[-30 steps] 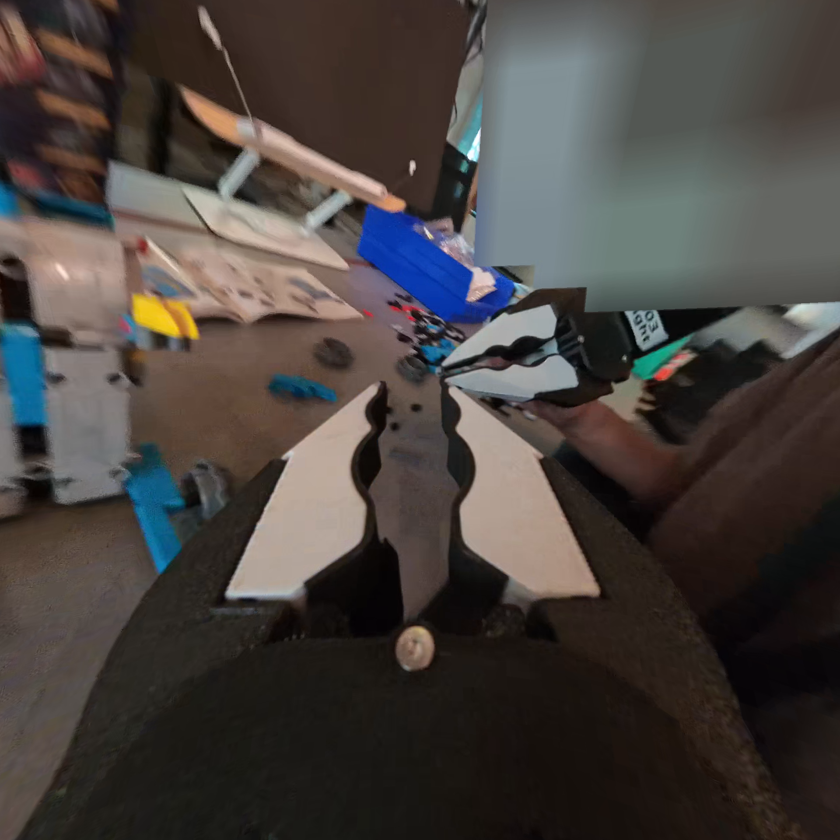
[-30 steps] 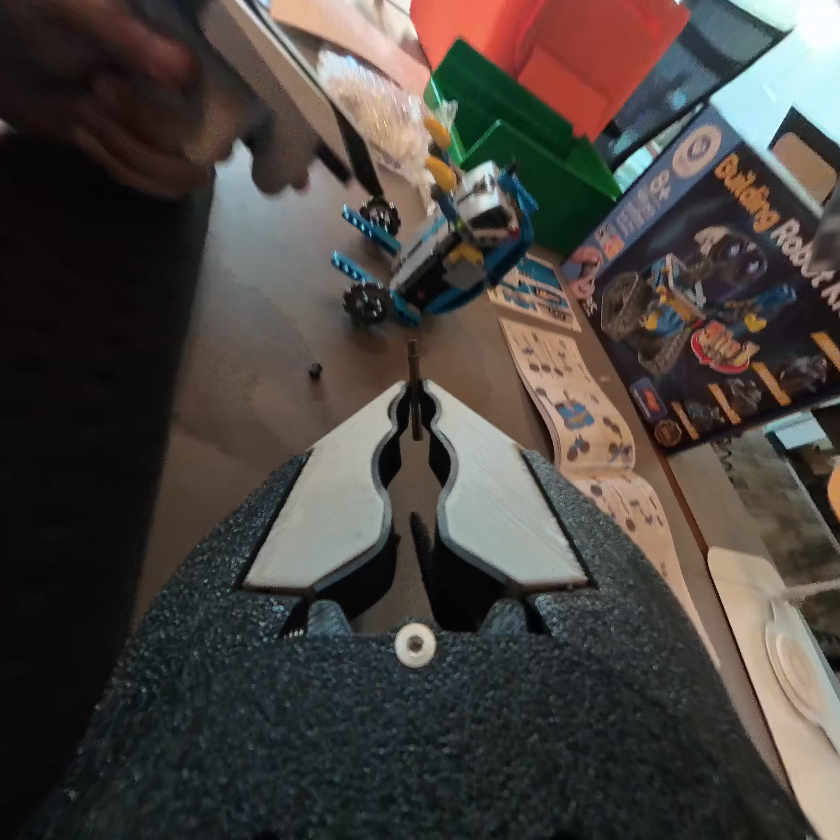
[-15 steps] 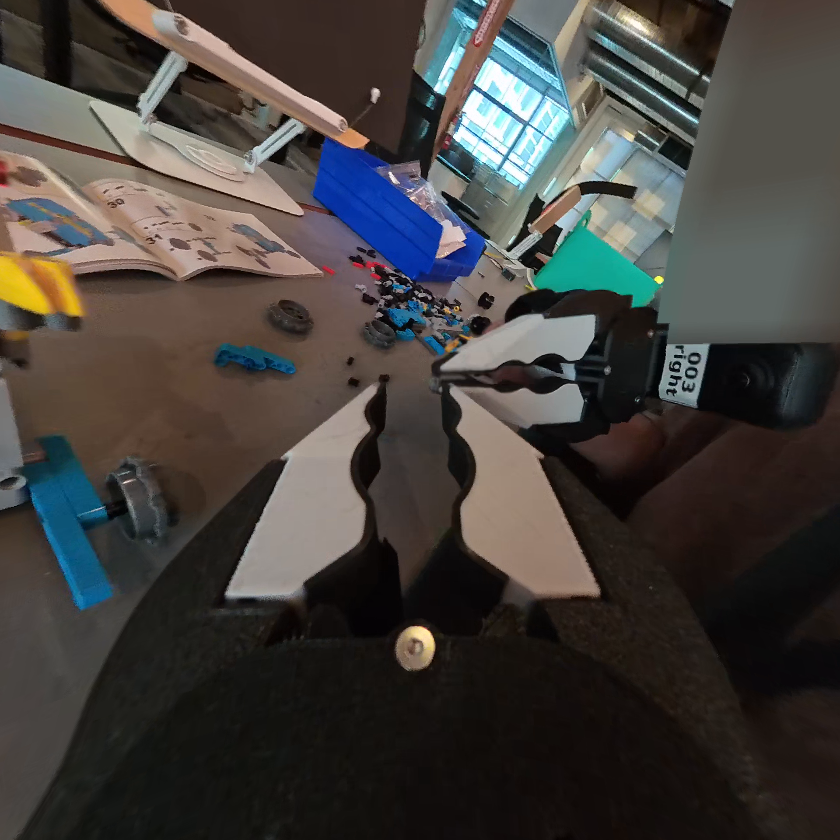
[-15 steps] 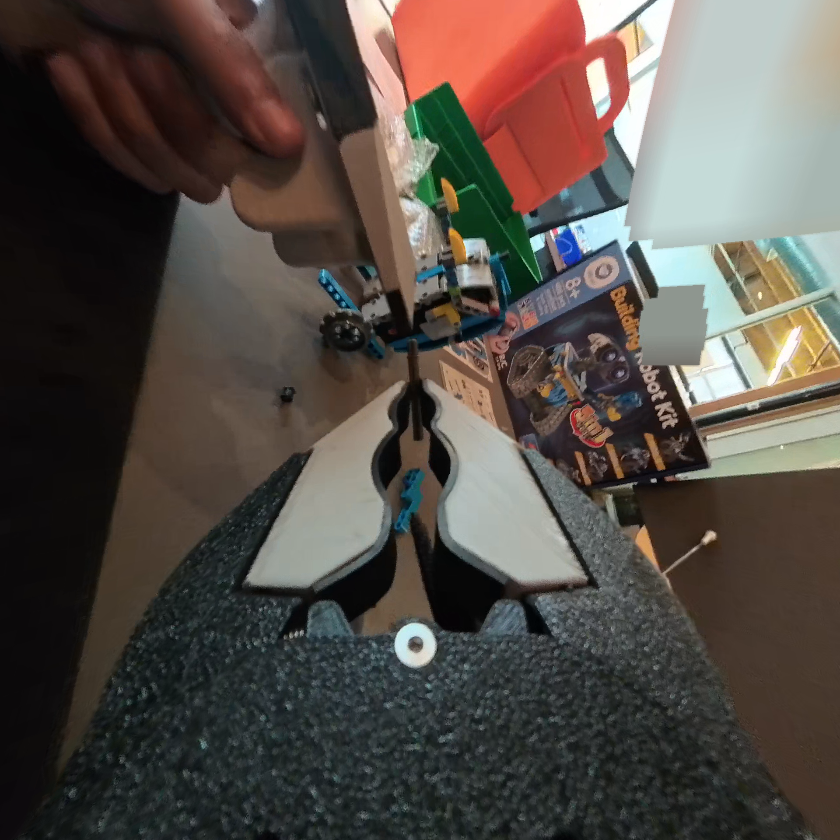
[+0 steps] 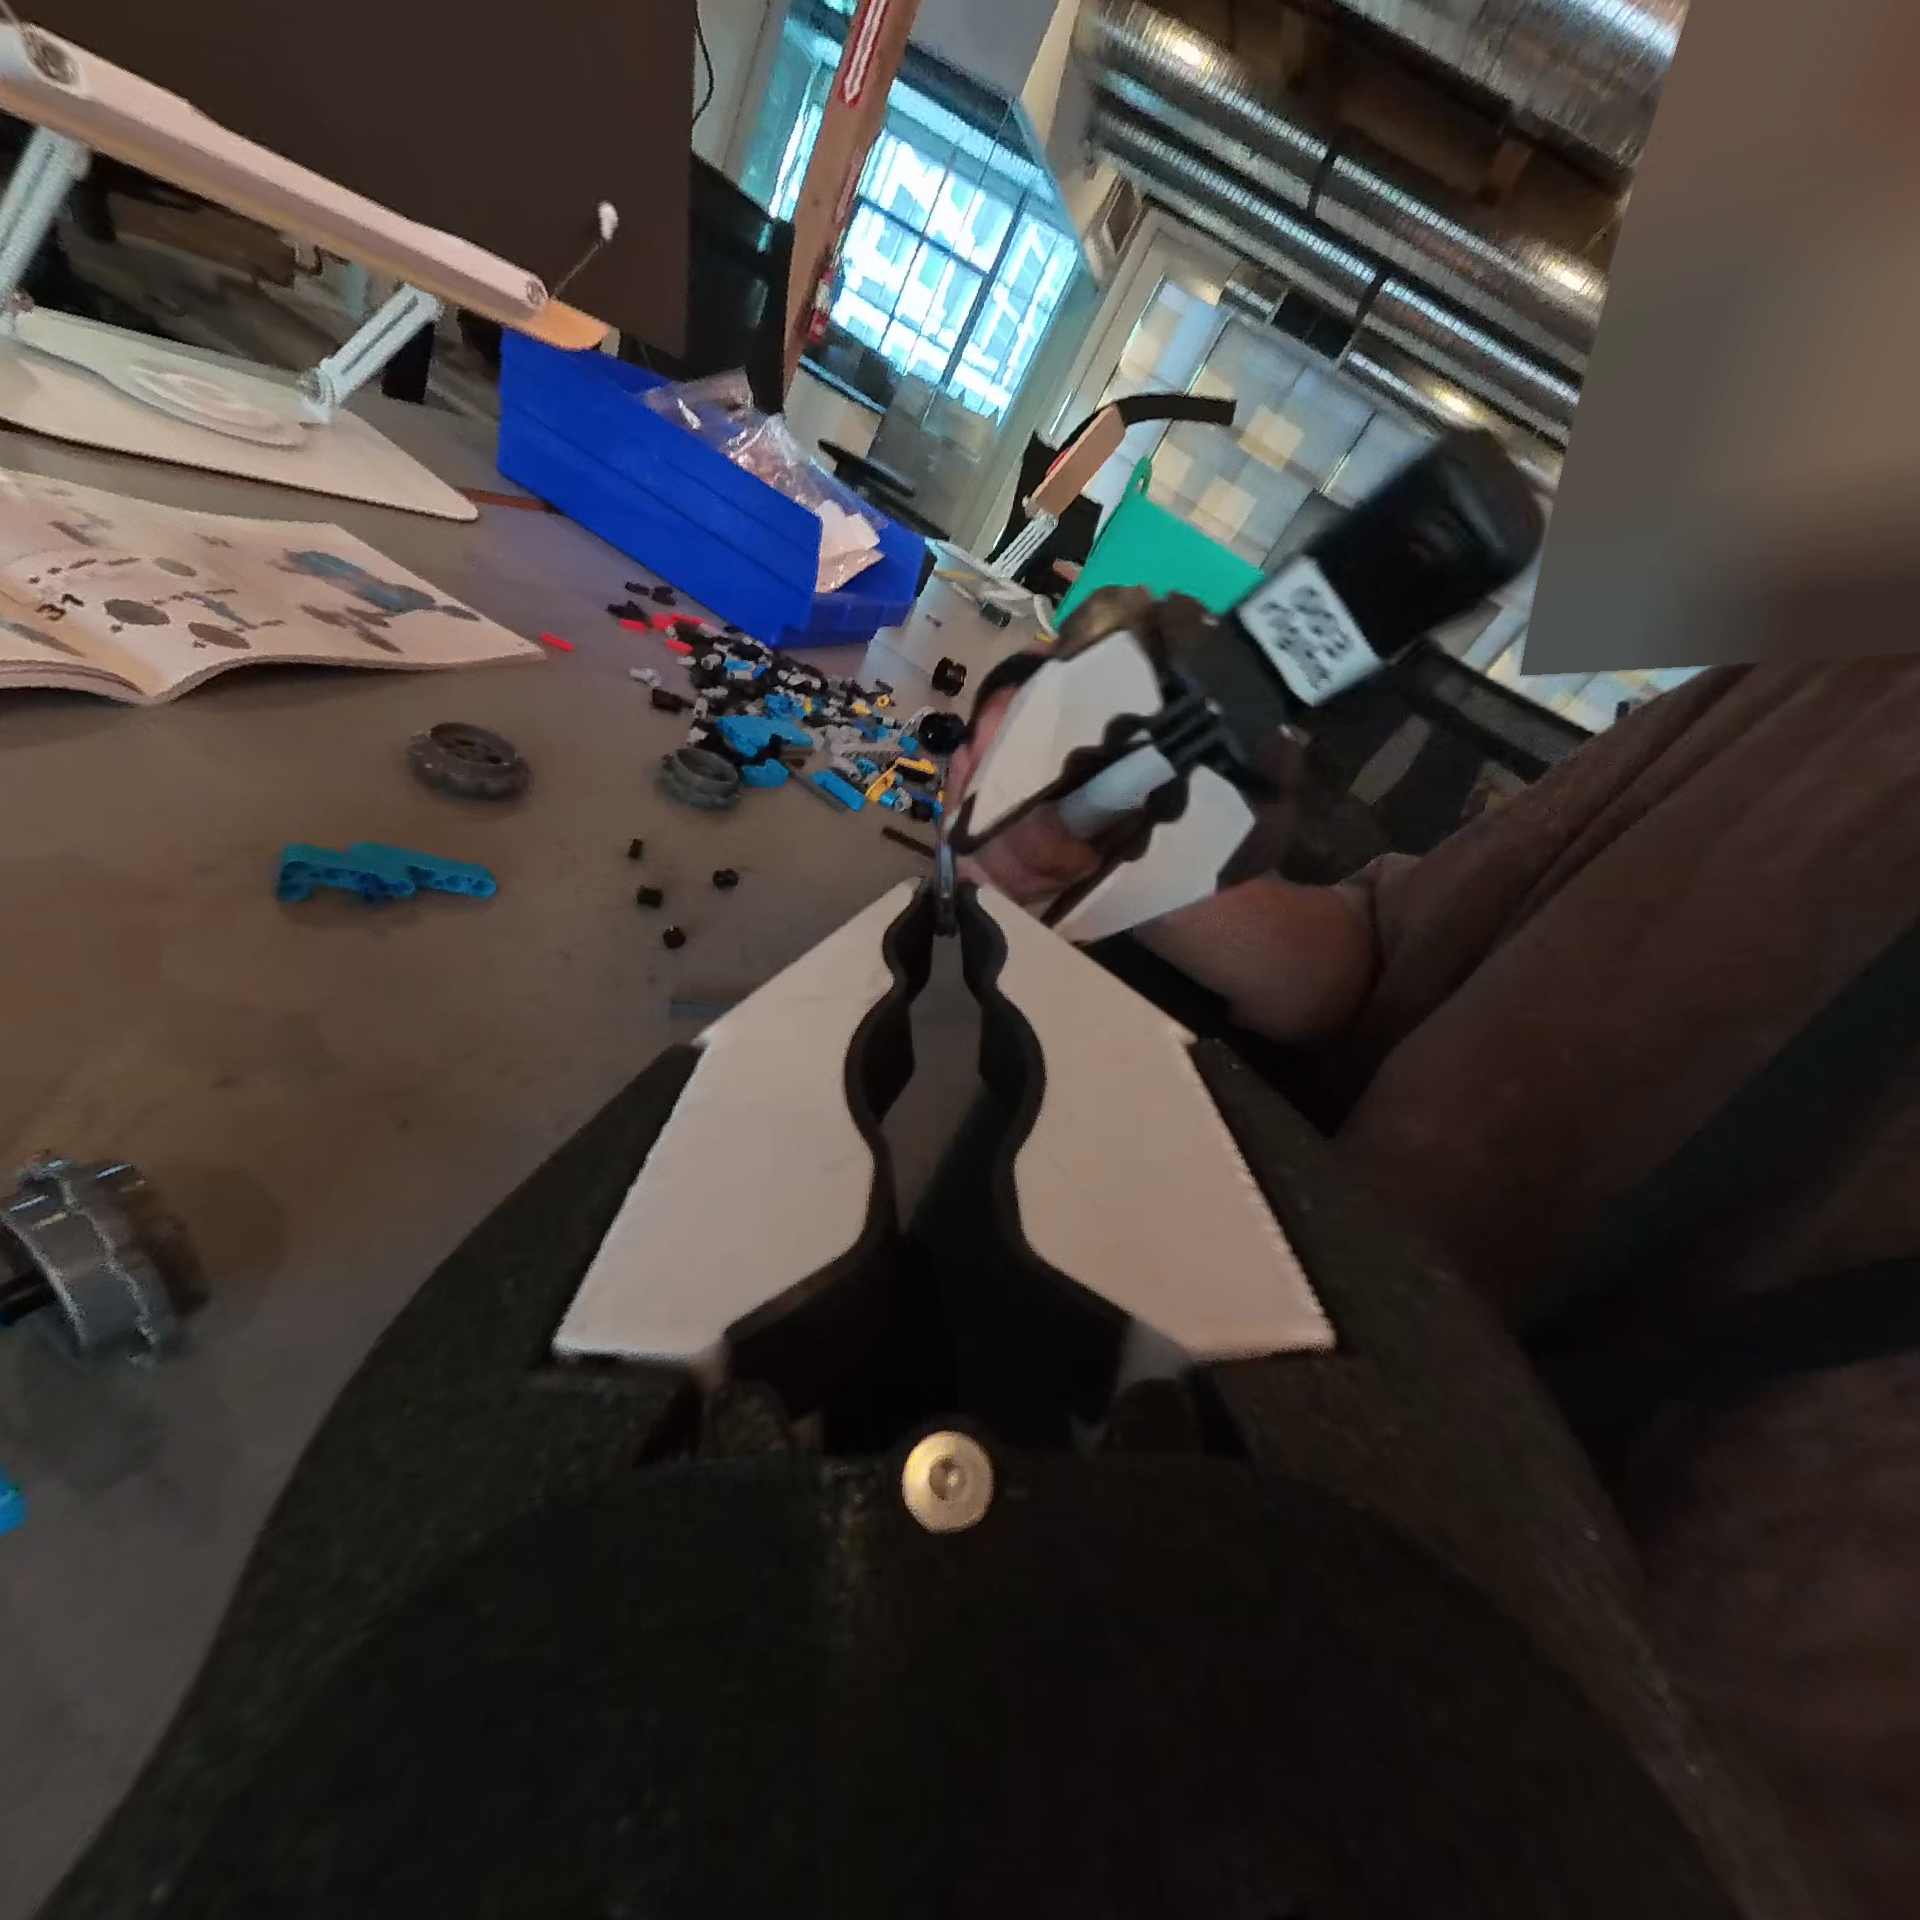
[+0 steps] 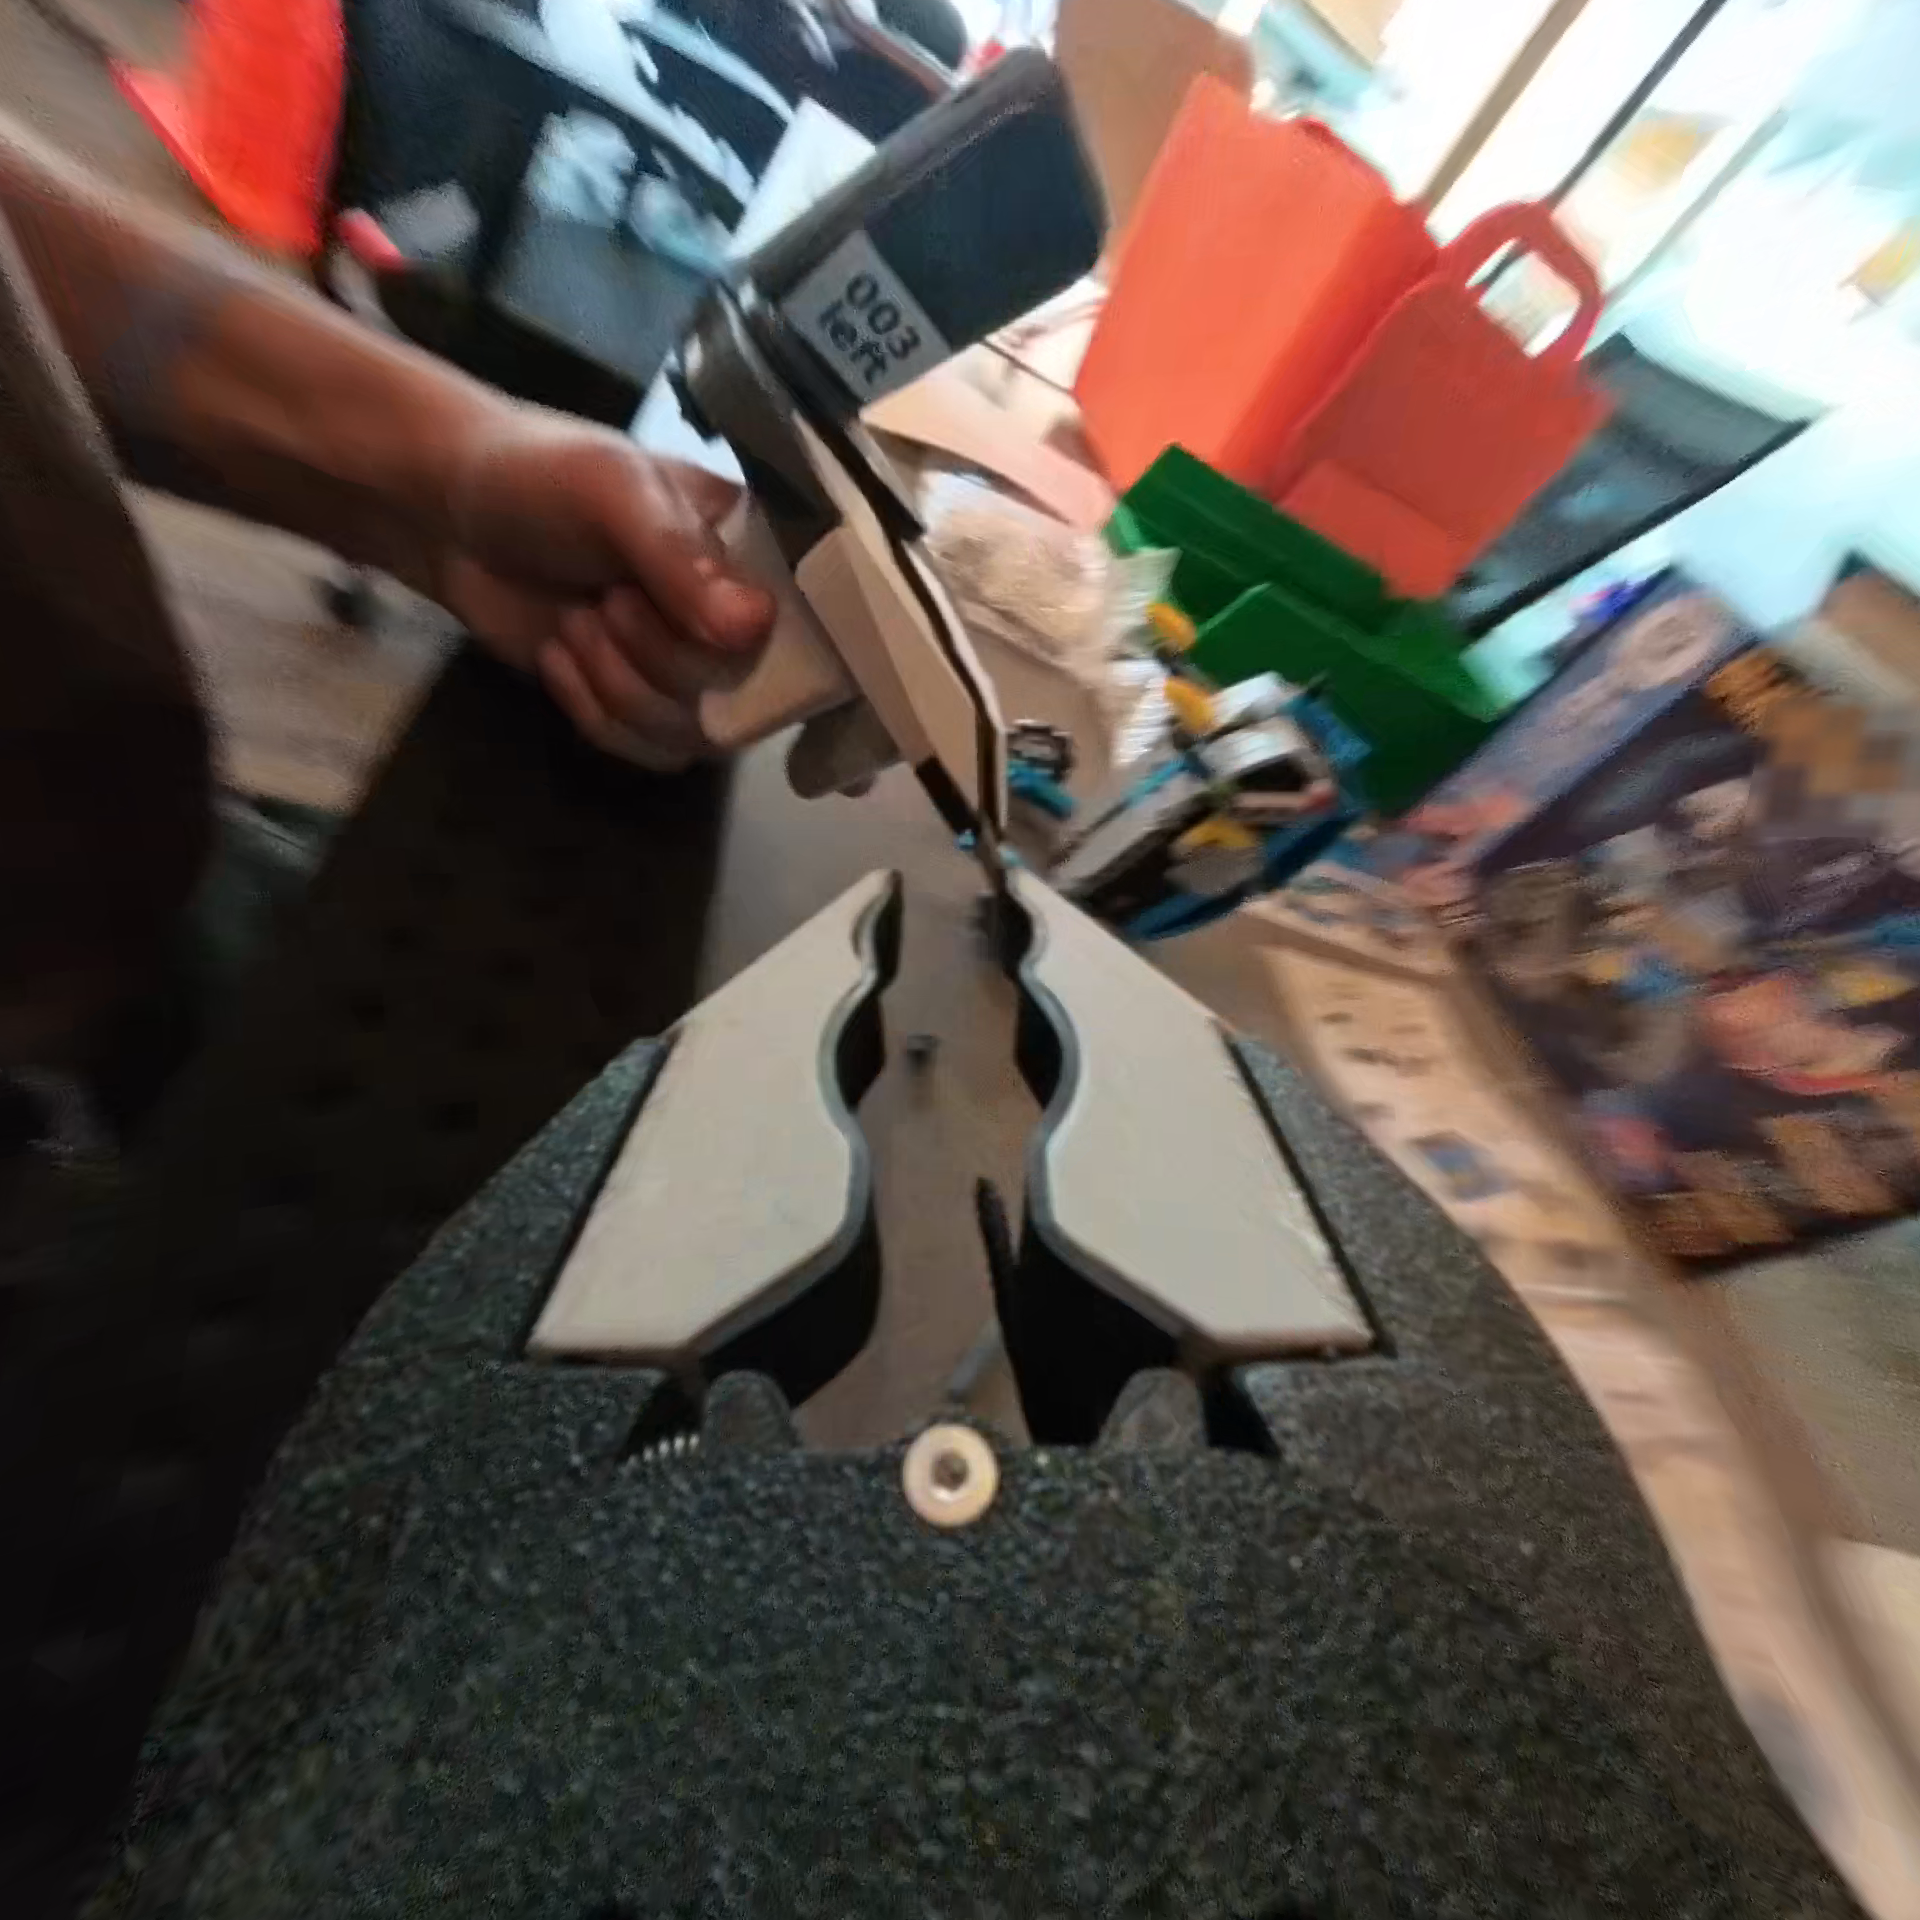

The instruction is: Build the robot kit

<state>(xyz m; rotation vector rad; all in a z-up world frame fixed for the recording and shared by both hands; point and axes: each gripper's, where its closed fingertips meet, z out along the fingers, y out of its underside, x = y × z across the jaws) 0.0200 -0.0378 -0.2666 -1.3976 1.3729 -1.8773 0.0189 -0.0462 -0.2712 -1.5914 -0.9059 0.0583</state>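
We hand the dark axle [image 5: 943, 883] from the right gripper [image 6: 953, 878] to the left gripper [image 5: 943, 914]

Half a second ago the right jaws pinched it; now they stand apart, while our left jaws have closed onto it at their very tips, above the table [image 5: 312, 1039]. The thin axle lies roughly in line with the left fingers, its free end pointing out toward the right gripper

Blue bin [image 5: 686, 509], teal beam [image 5: 384, 871], orange bags [image 6: 1340, 343], green bins [image 6: 1299, 634].

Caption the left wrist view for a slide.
Left gripper shut on a thin dark pin, right gripper meeting it above a parts-strewn table.
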